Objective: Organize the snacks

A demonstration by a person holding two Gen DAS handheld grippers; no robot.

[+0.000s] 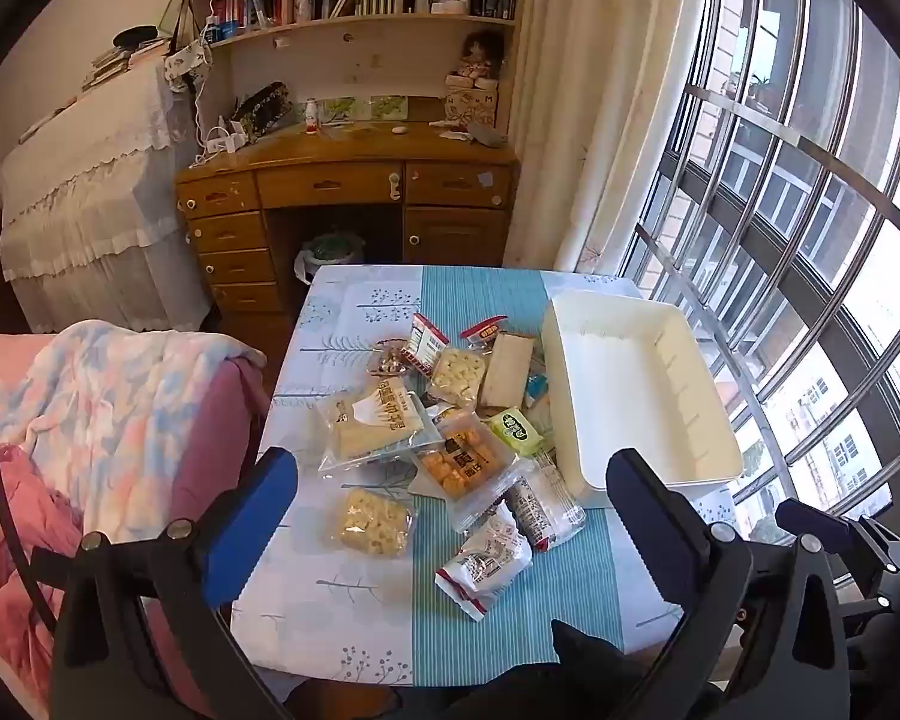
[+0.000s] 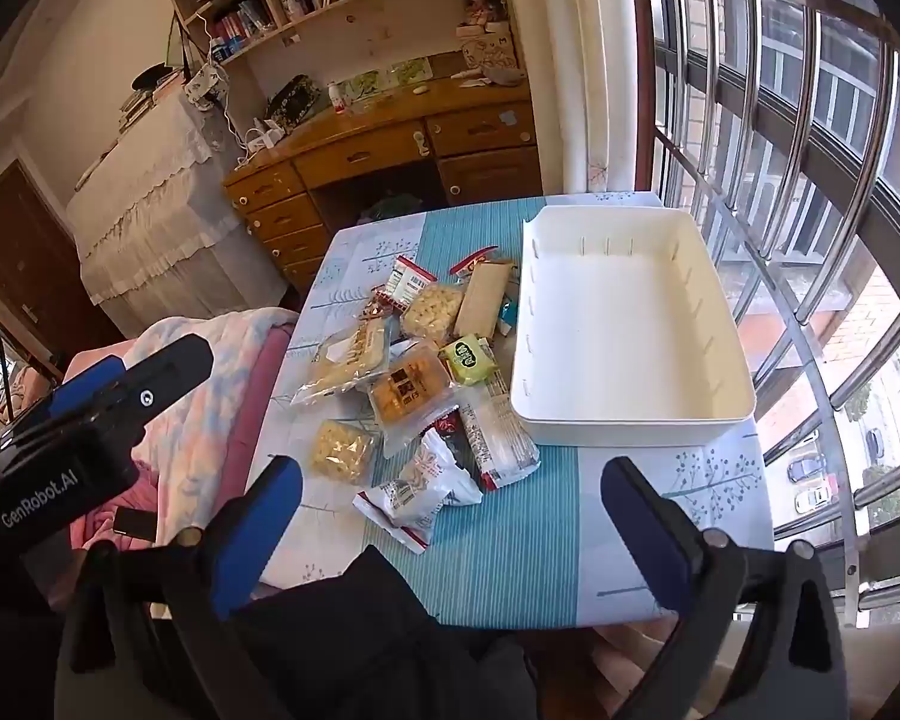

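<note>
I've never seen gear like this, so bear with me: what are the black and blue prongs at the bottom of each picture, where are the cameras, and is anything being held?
No robot here: a person holds a two-fingered tool in each hand, each with a camera looking along its fingers. One picture is from the left tool, the other from the right tool. Both stand wide open, holding nothing. On the table lie a heap of snacks and, beside it, an empty white bin.

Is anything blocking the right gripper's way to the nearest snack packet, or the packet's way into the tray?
Nothing visible: the right gripper is open above the white-and-red packet, and the white tray is open-topped.
</note>
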